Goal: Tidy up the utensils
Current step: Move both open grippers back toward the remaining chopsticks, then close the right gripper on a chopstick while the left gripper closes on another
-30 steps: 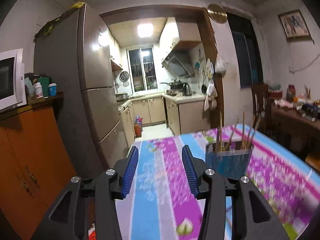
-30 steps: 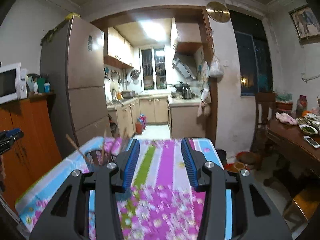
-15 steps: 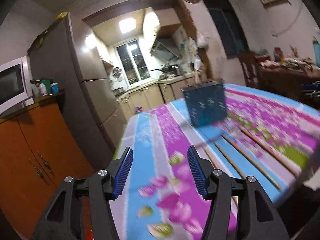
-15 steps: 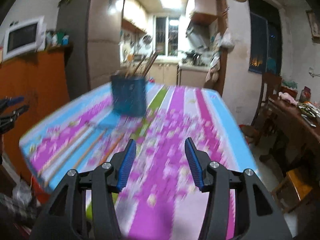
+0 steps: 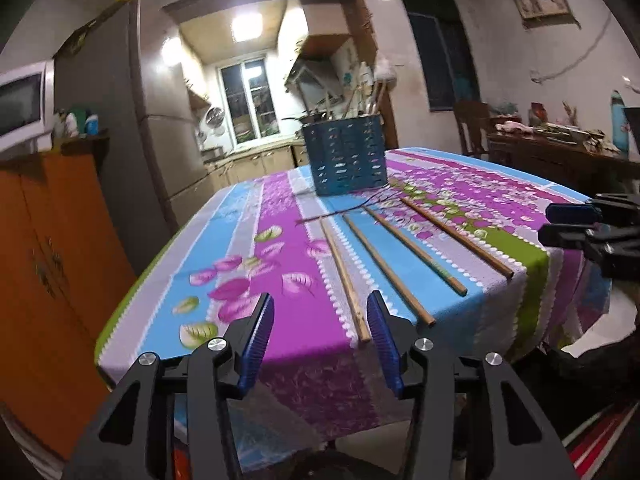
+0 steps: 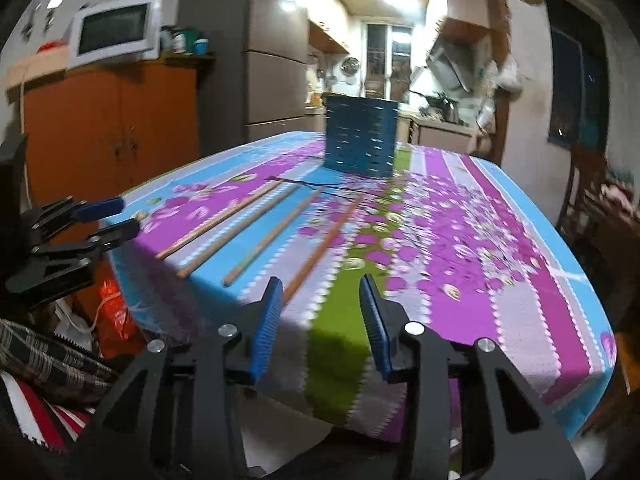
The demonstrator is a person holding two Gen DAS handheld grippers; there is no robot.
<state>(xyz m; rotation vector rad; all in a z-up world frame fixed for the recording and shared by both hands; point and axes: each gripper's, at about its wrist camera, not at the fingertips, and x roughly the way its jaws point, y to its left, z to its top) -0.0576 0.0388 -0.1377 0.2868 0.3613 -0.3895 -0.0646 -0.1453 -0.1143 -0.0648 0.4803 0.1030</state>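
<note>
Several wooden chopsticks (image 5: 376,256) (image 6: 256,228) lie side by side on the flowered tablecloth, pointing toward a blue perforated holder (image 5: 346,160) (image 6: 362,138). More sticks stand in the holder in the left wrist view. My left gripper (image 5: 320,304) hovers at the table's near edge, jaws closing with nothing between them. The leftmost chopstick (image 5: 344,276) ends just inside its right finger. My right gripper (image 6: 320,286) is also at the near edge, jaws closing on nothing. The rightmost chopstick (image 6: 324,244) ends by its left finger. Each gripper shows in the other's view, the right gripper (image 5: 572,224) and the left gripper (image 6: 108,216).
The table (image 6: 500,280) stands in a dining room, its cloth hanging over the near edge. An orange cabinet (image 5: 48,248) with a microwave (image 6: 114,32) and a fridge (image 5: 104,128) stand to the left. A wooden side table (image 5: 560,156) and chair are at the right.
Both grippers have sunk and drawn back to the table's near edge. The chopsticks on the cloth have come into view and the holder looks farther off. Both jaws are narrower than half a second ago.
</note>
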